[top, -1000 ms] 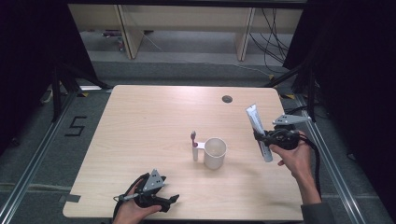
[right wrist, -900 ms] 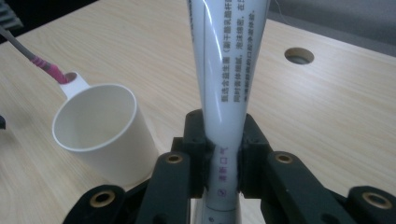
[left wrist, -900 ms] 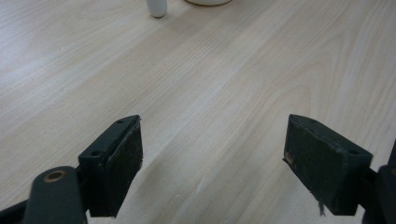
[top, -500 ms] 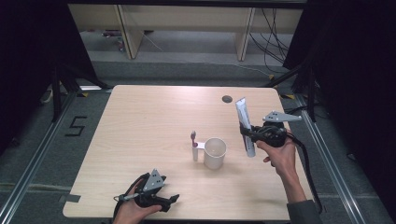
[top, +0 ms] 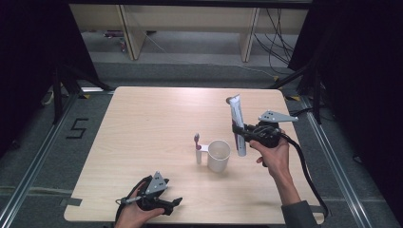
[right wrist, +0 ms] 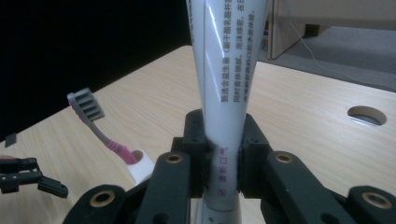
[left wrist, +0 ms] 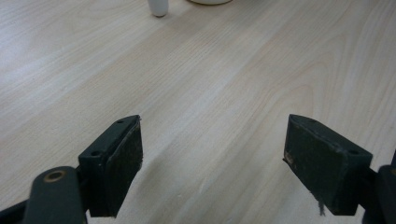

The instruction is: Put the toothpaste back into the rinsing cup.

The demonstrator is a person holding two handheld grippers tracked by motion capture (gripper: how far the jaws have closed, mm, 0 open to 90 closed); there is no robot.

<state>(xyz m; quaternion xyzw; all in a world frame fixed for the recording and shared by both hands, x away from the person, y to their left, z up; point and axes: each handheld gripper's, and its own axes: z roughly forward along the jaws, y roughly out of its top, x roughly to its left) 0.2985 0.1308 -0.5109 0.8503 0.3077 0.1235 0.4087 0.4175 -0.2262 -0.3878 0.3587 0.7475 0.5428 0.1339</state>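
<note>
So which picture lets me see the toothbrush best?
The right gripper view: the toothbrush is big there, with its grey bristles and pink neck standing in a white holder. The high view shows it as a tiny upright thing beside the cup. The left gripper view catches just a white base at the top edge.

Right gripper (top: 240, 132) — clamping the upright white toothpaste tube (top: 237, 124) — has shifted left, nearer the white cup (top: 218, 156).
</note>
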